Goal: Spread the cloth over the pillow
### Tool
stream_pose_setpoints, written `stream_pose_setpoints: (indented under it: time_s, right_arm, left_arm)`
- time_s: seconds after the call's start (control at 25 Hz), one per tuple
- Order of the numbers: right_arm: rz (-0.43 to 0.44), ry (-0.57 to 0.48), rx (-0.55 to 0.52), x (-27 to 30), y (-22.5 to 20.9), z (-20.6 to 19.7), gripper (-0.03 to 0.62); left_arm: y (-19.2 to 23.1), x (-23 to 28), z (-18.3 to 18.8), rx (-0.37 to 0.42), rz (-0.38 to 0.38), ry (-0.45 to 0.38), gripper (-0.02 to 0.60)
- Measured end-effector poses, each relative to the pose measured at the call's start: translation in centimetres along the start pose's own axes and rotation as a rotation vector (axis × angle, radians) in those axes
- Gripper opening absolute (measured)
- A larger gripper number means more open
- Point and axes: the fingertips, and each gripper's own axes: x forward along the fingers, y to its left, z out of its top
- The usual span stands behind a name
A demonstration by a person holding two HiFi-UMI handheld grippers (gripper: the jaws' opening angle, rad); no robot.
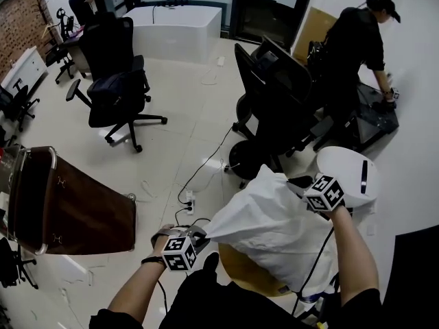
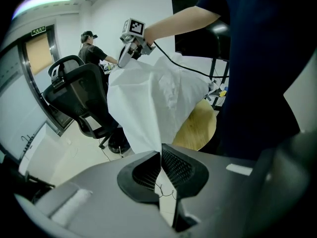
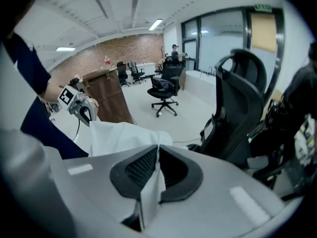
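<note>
- Cloth (image 1: 274,232), white and crumpled, hangs stretched between your two grippers in front of your body, sloping up from its lower left corner to its upper right one.
- Your left gripper (image 1: 194,237) has its jaws pressed together on the cloth's lower left corner; in the left gripper view the fabric comes straight out of the closed pads, with a loose thread showing below them.
- Your right gripper (image 1: 310,189) is clamped on the upper right edge; in the right gripper view a fold of white fabric is pinched between the pads and trails down below them.
- The cloth sags in the middle and hangs above a round wooden tabletop (image 1: 243,269); from these views you cannot tell whether it touches it.
- A white oval object (image 1: 346,173) sits just beyond your right gripper.
- A black office chair (image 1: 274,94) stands behind the cloth, and a person in black (image 1: 357,46) bends over at the far right.
</note>
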Motion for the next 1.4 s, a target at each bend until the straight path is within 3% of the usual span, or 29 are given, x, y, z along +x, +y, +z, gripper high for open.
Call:
stream_pose_setpoints:
  time_s: [0.12, 0.28, 0.44, 0.6, 0.84, 0.92, 1.04, 1.28, 1.4]
  right_arm:
    - [-0.067, -0.042, -0.18, -3.8, 3.1, 2.9, 0.018]
    - [-0.068, -0.064, -0.4, -5.5, 10.3, 4.6, 0.018]
    - [-0.017, -0.009, -0.572, -3.8, 17.3, 2.6, 0.018]
    - [0.061, 0.08, -0.637, -0.5, 21.2, -1.2, 0.018]
    - [0.089, 0.156, -0.63, 3.2, 22.0, -5.3, 0.021]
    - [0.086, 0.115, -0.583, 2.8, 21.6, -4.4, 0.041]
    - [0.075, 0.035, -0.477, 1.5, 20.8, -2.1, 0.122]
    - [0.054, -0.047, -0.383, -0.8, 19.7, 2.2, 0.17]
    - [0.097, -0.022, -0.344, -0.3, 19.7, 3.0, 0.17]
  left_arm:
    - [0.2, 0.1, 0.1, 0.011, -0.004, 0.002, 0.001]
    - [0.2, 0.6, 0.0, 0.018, -0.017, 0.009, 0.001]
    - [0.0, 1.0, -0.2, 0.029, -0.036, 0.019, 0.001]
    - [0.0, 1.4, -0.1, 0.034, -0.044, 0.022, 0.001]
    - [-0.4, 2.0, -0.1, 0.031, -0.055, 0.019, 0.001]
    - [-0.4, 2.0, -0.2, 0.026, -0.055, 0.016, 0.001]
    - [-0.4, 2.0, -0.2, 0.021, -0.056, 0.009, 0.001]
    - [-0.4, 2.0, 0.0, 0.029, -0.058, -0.008, 0.001]
    - [-0.3, 1.9, -0.1, 0.035, -0.06, -0.016, 0.001]
